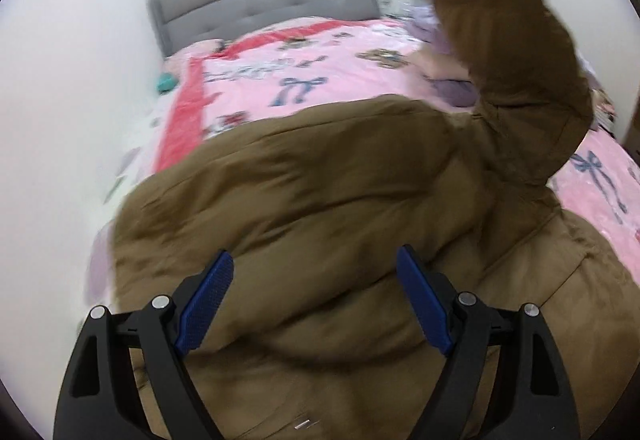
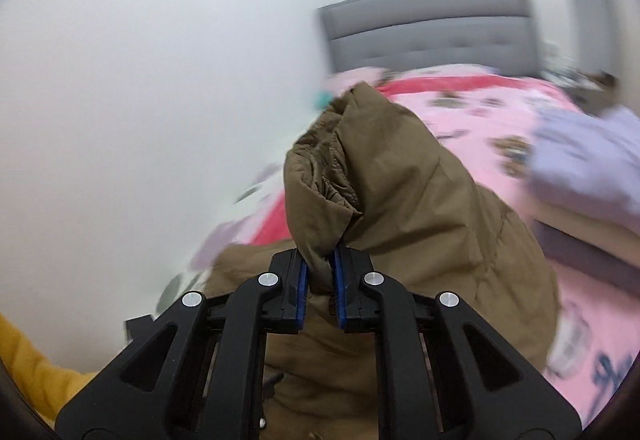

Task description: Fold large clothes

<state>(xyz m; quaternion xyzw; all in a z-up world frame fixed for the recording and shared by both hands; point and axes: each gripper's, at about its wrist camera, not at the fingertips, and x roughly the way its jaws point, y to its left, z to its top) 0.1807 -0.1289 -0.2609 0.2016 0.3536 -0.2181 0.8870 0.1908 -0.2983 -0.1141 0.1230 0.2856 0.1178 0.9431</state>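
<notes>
Jacket: our brown padded jacket [image 1: 320,200] lies spread over the near end of the bed [image 1: 304,80], on the pink bedspread, with one sleeve [image 1: 500,40] lifted high above it.
Right gripper: our right gripper [image 2: 321,272] has its fingers clamped on a pinch of the sleeve's cuff [image 2: 320,200]; the cuff bunches up just ahead of the blue pads.
Left gripper: our left gripper [image 1: 316,304] hangs over the jacket's body with its fingers wide apart and nothing between them.
Step in hand: we judge that we are folding the sleeve inward, carrying it up and over the body.
Next move: we should lay the sleeve flat across the chest and let go only once it rests there; the left gripper could press or pin the body so it does not drag.
Nearby: a lilac garment [image 2: 588,160] sits farther along the bed, apart from the jacket.
</notes>
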